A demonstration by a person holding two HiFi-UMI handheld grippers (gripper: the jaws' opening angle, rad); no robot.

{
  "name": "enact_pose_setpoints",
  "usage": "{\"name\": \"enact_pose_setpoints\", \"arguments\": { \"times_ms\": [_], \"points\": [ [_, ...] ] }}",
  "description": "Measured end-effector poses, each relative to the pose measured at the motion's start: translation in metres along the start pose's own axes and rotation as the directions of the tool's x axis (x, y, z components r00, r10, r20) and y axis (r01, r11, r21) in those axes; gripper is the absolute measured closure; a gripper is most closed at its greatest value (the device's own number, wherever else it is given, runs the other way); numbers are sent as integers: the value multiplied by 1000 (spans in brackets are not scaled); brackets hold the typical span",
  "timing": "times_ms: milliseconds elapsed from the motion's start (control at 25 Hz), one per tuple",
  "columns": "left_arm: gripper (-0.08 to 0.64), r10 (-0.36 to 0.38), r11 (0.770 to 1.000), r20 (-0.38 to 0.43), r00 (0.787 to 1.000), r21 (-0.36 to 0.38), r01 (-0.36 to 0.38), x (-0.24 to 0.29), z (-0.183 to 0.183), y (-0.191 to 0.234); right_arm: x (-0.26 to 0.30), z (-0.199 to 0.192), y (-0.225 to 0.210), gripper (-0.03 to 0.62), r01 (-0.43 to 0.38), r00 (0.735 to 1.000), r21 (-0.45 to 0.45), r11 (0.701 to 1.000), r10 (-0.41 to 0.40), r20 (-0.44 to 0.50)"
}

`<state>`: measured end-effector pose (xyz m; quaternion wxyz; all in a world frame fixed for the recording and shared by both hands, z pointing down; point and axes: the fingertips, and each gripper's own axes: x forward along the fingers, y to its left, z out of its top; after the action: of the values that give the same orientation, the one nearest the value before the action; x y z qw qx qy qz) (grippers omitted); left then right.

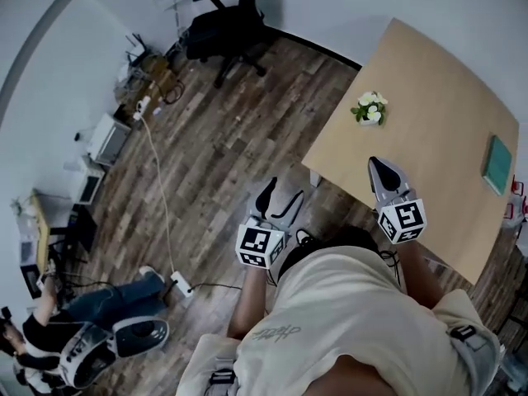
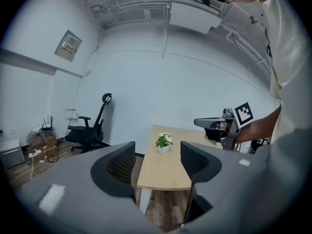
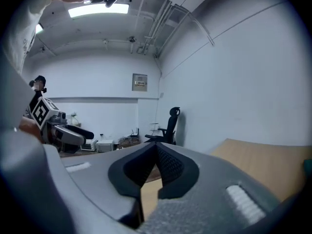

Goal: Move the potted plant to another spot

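Progress: not begun | plant [image 1: 370, 109] untouched on table [image 1: 437, 147], well ahead of left gripper [image 2: 157, 162], jaws spread | right gripper [image 3: 156, 165] pressed together, empty | left: grasp, carry, place

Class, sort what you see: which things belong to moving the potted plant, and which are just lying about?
Job: small white-flowered potted plant; light wooden table; left gripper; right gripper.
Lying about: flat teal rectangular object; black office chair; white power strip.
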<state>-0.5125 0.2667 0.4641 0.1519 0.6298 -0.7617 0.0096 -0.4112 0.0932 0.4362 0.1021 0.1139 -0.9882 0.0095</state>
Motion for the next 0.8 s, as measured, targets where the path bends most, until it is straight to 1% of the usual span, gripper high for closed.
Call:
{"name": "enact_pose_setpoints", "arguments": {
  "times_ms": [80,200,320,440,560,640,800],
  "points": [
    [250,-55,998,-14,998,-1,55,10,0,2,-8,0,-7,589,59,998,1,998,-59,-13],
    [250,-134,991,-41,990,6,135,27,1,5,-24,-5,-14,589,145,989,8,989,-145,-38],
    [250,-186,982,-60,981,16,187,54,-1,7,-33,-21,-28,589,210,976,20,978,-209,-56],
    [250,-218,975,-79,973,34,221,81,3,3,-40,-36,-45,589,254,966,55,966,-250,-70],
    [250,-257,963,-92,962,61,263,99,17,-7,-44,-44,-62,589,293,955,99,951,-286,-79],
    [249,-276,955,-105,955,79,285,110,27,-13,-39,-45,-75,589,304,952,122,945,-298,-71],
    [249,-292,943,-130,947,123,308,131,40,-19,-24,-40,-99,589,303,953,123,945,-300,-42]
  ]
}}
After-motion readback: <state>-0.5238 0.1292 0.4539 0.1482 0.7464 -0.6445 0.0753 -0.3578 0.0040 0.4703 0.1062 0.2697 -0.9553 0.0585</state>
